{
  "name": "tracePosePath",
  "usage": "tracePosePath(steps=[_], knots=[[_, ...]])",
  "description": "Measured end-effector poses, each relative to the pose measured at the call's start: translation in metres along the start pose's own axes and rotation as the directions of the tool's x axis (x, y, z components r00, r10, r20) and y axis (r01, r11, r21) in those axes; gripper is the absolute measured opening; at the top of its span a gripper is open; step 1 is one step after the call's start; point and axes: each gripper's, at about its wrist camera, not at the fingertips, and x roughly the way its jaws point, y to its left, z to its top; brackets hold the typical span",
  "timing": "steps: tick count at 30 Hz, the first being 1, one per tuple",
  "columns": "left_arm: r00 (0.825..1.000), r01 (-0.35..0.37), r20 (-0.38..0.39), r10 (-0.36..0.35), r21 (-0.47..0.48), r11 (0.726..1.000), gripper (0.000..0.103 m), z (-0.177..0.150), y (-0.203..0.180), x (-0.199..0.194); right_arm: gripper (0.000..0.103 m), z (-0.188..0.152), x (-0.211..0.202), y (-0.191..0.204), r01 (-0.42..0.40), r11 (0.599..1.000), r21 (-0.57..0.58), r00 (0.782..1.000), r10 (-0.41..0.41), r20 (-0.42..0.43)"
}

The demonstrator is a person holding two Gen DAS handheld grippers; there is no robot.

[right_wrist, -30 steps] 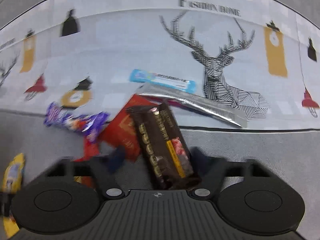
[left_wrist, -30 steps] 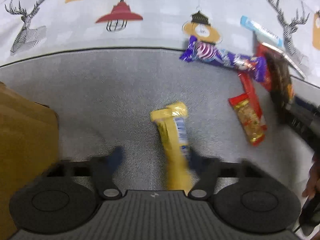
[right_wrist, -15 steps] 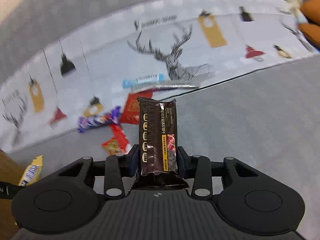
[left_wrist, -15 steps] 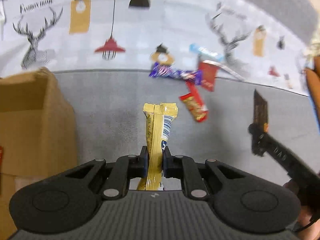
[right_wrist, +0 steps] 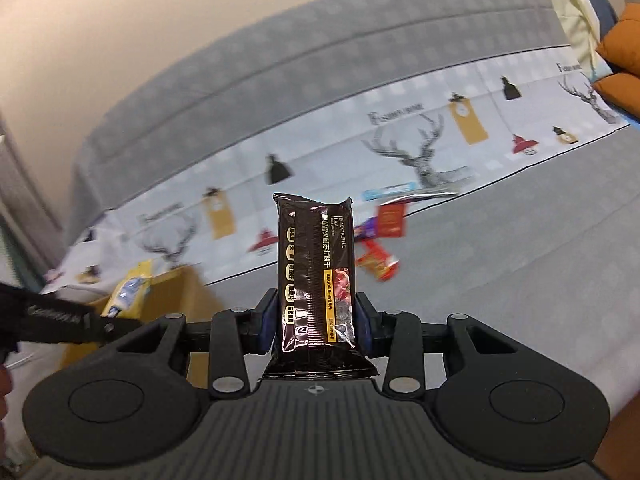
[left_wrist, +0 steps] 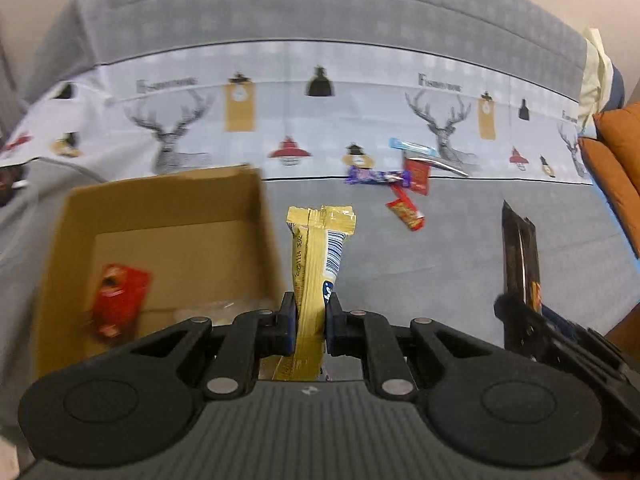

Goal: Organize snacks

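Observation:
My left gripper (left_wrist: 311,322) is shut on a yellow snack bar (left_wrist: 318,248) that stands upright between its pads, just right of an open cardboard box (left_wrist: 168,200). A red packet (left_wrist: 118,300) lies inside that box. My right gripper (right_wrist: 314,320) is shut on a dark brown cracker pack (right_wrist: 316,268), held upright above the grey bed. In the left wrist view the brown pack (left_wrist: 520,256) shows at the right. In the right wrist view the yellow bar (right_wrist: 130,294) and the box (right_wrist: 176,304) show at the left.
Several snacks stay on the bed at the edge of the deer-print cloth (left_wrist: 280,120): a purple bar (left_wrist: 376,177), a red packet (left_wrist: 416,172), a red-and-gold packet (left_wrist: 405,210), a blue bar (left_wrist: 412,145) and a silver stick (left_wrist: 448,163). Orange cushions (left_wrist: 616,160) sit at the far right.
Both grippers closed on their snacks, the left on the yellow bar and the right on the brown pack, and lifted them off the bed. The box has come into the left wrist view.

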Motion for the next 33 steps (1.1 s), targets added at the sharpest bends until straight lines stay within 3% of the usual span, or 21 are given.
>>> tracePosePath(steps=[10, 17, 33], knots=[[0.991, -0.110, 0.073, 0.115, -0.069, 0.991, 0.015, -0.069, 0.080, -0.082, 0.042, -0.055, -0.066, 0.103, -0.145, 0.982, -0.118, 0.986, 0.134, -0.097], [0.984, -0.137, 0.094, 0.149, -0.124, 0.983, 0.015, -0.106, 0.119, -0.115, 0.042, -0.086, -0.093, 0.160, -0.230, 0.940, -0.251, 0.968, 0.195, -0.155], [0.981, -0.136, 0.119, 0.156, -0.161, 0.978, 0.015, -0.128, 0.141, -0.133, 0.042, -0.097, -0.110, 0.206, -0.268, 0.884, -0.383, 0.962, 0.222, -0.160]])
